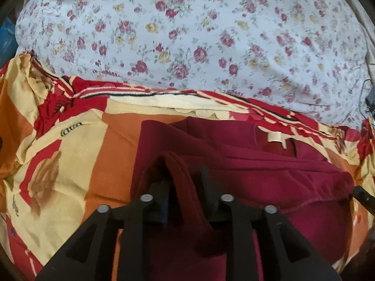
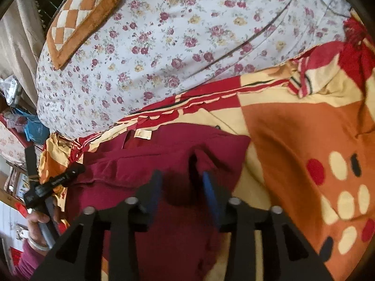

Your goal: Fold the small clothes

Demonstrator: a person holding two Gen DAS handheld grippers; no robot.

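Observation:
A maroon garment (image 1: 269,164) lies folded on the patterned bedspread, its cream neck label (image 1: 276,138) facing up at the far edge. My left gripper (image 1: 185,175) stands over the garment's left part. A raised fold of the cloth sits between its fingers, with dark gaps on both sides, so the jaws stand a little apart. In the right wrist view my right gripper (image 2: 181,180) hovers open above the garment (image 2: 164,145). Its blue pads (image 2: 211,192) are apart, with only shadowed cloth below them. A hand (image 2: 37,220) holds the left gripper's body at the garment's left edge.
The orange, red and cream bedspread (image 1: 70,164) covers the near bed. A floral sheet (image 1: 187,35) lies beyond it. An orange checked cushion (image 2: 79,16) rests at the far left. Bags and clutter (image 2: 30,126) sit beside the bed's left edge, and a cable (image 1: 368,100) at its right.

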